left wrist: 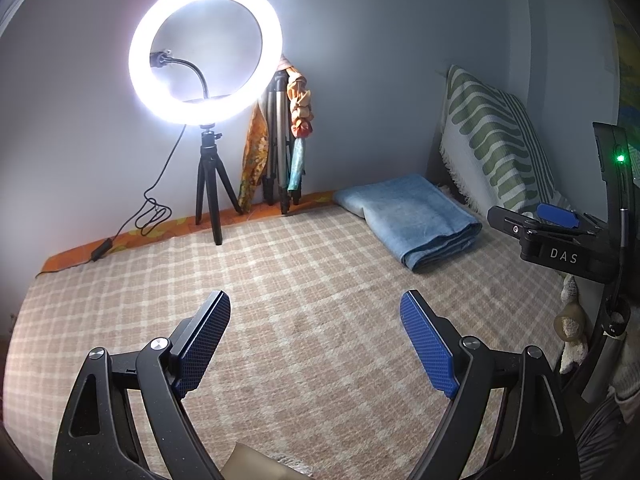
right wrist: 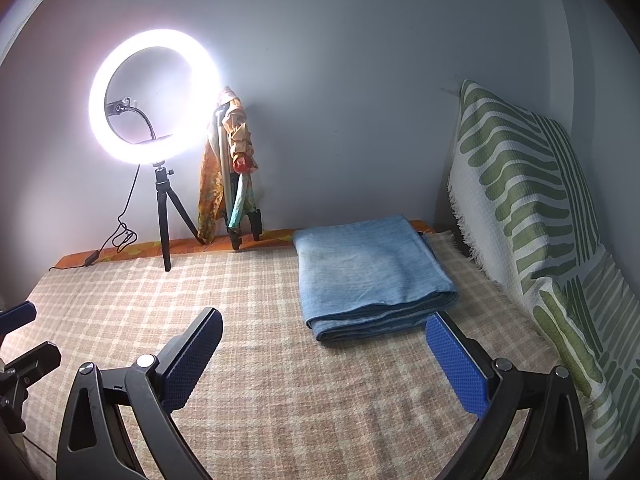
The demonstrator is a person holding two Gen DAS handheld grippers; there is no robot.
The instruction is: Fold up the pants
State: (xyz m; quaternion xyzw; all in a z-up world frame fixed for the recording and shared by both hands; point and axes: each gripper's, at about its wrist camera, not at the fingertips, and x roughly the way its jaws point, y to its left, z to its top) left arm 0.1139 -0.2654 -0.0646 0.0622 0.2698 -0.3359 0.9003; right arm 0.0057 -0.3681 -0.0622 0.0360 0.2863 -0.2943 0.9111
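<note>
The light blue denim pants (left wrist: pixel 412 218) lie folded into a thick rectangle at the far right of the checked bed cover (left wrist: pixel 280 280); they also show in the right wrist view (right wrist: pixel 368 276). My left gripper (left wrist: pixel 316 308) is open and empty, held over the cover well short of the pants. My right gripper (right wrist: pixel 324 328) is open and empty, just in front of the pants' near folded edge. The right gripper's body (left wrist: pixel 560 240) shows at the right of the left wrist view. Part of the left gripper (right wrist: pixel 20 340) shows at the left edge of the right wrist view.
A lit ring light on a small tripod (left wrist: pixel 206 76) stands at the back left, its cable (left wrist: pixel 148 216) trailing on the bed. A folded tripod draped with orange cloth (left wrist: pixel 280 140) leans on the wall. A green-striped white pillow (right wrist: pixel 528 208) stands along the right.
</note>
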